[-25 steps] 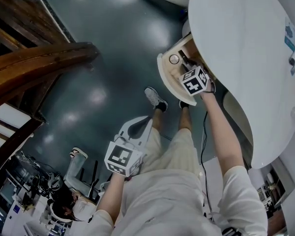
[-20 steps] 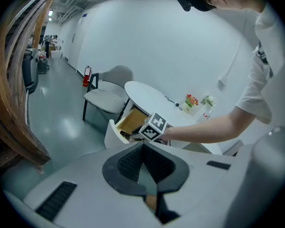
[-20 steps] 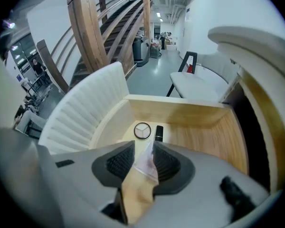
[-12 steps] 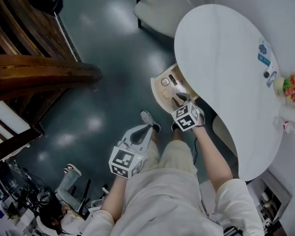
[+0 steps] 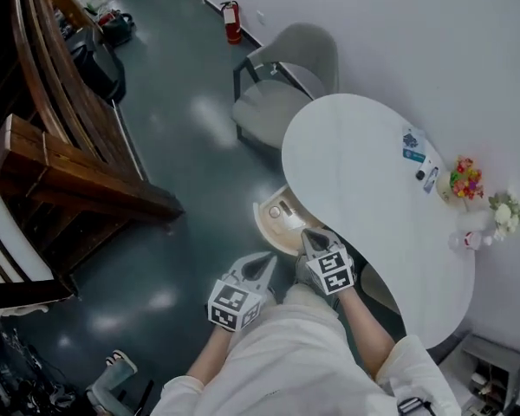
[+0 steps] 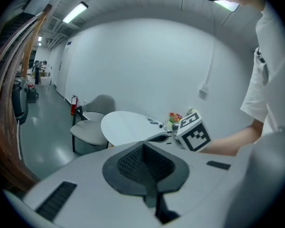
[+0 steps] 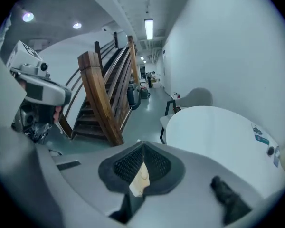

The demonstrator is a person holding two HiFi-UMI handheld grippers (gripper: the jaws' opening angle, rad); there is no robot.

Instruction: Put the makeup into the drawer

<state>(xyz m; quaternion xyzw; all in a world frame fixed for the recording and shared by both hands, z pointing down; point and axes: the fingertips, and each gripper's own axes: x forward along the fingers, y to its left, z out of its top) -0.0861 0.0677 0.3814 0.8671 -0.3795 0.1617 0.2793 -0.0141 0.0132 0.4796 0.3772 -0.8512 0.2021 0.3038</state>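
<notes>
The pale wooden drawer (image 5: 262,224) stands pulled out from under the white kidney-shaped table (image 5: 364,180). Small makeup items lie inside it, among them a round compact (image 5: 275,212). My right gripper (image 5: 311,237) (image 7: 143,147) hangs above the drawer's near edge. Its jaws have just closed and are shut with nothing between them; a tan patch shows through the slit below the pads. My left gripper (image 5: 265,264) (image 6: 144,145) is shut and empty, just left of the right one. The right gripper's marker cube (image 6: 194,131) shows in the left gripper view.
A grey chair (image 5: 286,85) stands at the table's far end. Along the table's wall side are a blue-labelled item (image 5: 411,142), colourful flowers (image 5: 465,178), white flowers (image 5: 503,211) and a small cup (image 5: 464,240). A wooden staircase (image 5: 78,180) fills the left. The floor is dark and glossy.
Both grippers have risen away from the drawer; the right one was reaching into it and has pulled back and shut. The head view has lifted, so the whole table and chair show.
</notes>
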